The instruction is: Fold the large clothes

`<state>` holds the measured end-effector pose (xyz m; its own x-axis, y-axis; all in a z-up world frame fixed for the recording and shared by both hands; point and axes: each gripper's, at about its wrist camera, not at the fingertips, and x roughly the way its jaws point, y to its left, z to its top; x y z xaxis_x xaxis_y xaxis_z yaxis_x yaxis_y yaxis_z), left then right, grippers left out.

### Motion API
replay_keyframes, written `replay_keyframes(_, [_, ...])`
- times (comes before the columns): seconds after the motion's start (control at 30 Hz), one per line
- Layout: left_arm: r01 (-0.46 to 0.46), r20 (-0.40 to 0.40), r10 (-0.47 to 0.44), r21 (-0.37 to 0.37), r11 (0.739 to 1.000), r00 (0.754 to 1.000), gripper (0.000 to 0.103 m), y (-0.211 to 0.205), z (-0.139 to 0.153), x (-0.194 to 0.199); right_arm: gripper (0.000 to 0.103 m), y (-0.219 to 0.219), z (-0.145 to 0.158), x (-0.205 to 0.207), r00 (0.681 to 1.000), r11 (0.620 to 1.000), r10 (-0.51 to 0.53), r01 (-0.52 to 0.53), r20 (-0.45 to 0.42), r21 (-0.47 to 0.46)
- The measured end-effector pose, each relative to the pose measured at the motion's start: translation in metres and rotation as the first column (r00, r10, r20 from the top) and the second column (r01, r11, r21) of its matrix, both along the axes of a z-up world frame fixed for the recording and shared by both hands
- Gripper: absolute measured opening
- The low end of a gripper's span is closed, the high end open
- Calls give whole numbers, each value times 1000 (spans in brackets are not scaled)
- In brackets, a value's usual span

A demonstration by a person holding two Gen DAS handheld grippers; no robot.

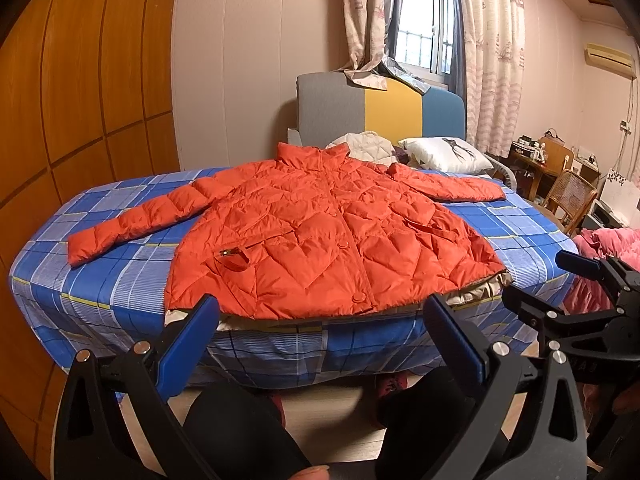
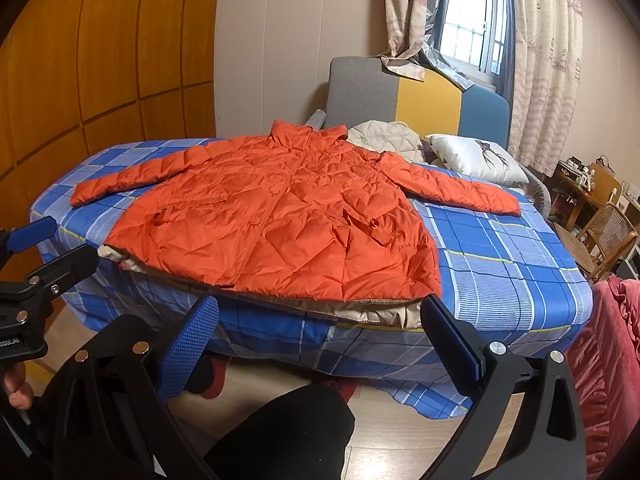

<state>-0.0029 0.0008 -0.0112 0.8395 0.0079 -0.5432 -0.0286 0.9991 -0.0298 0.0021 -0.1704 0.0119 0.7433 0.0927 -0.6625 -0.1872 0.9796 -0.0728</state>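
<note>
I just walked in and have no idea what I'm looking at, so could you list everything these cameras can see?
Puffer jacket: one, orange, spread flat face up on the bed, sleeves out, beige lining showing at the hem.
Bed sheet: one, blue plaid, covering the bed.
Headboard: one, grey, yellow and blue panels, behind the jacket.
Quilted garment: one, cream, by the headboard.
Pillow: one, white with a dark print, right of the collar.
Curtains: patterned, pale, at the window.
Wardrobe: wooden, orange-brown, on the left.
Chair: one, cane-backed, far right.
Blanket: pink, right of the bed.
Left claw: black, blue pads, open, short of the hem.
Right claw: same, open.
</note>
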Motion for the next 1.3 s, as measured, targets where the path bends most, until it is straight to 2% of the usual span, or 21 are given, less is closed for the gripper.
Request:
replay_keyframes(0.8, [1,-31,-1,0,1000,1000,101,0,-4,9,100,-6,-11,2,1000,1000,-2,2,-27,0])
replay_keyframes(1.0, [21,-87,-25,-50,999,996,101,6,-17,22,100,-11,-22,9,997,1000,-25,25,-72,8])
replay_keyframes(1.07, [38,-110,-49,-94,995,993,101,12,-22,28,100,-15,-25,12,995,999,-25,30,-100,44])
replay_keyframes(1.17, [26,-197,-64,-186,982,978,101,31,-34,47,100,-35,-32,23,984,983,-44,73,-170,168])
replay_keyframes(1.23, [2,-221,-54,-228,974,974,101,45,-39,57,100,-53,-36,36,974,957,-71,128,-217,261])
replay_keyframes(1.3, [-35,-222,-17,-229,973,975,101,60,-42,68,100,-75,-36,54,961,913,-112,200,-253,355])
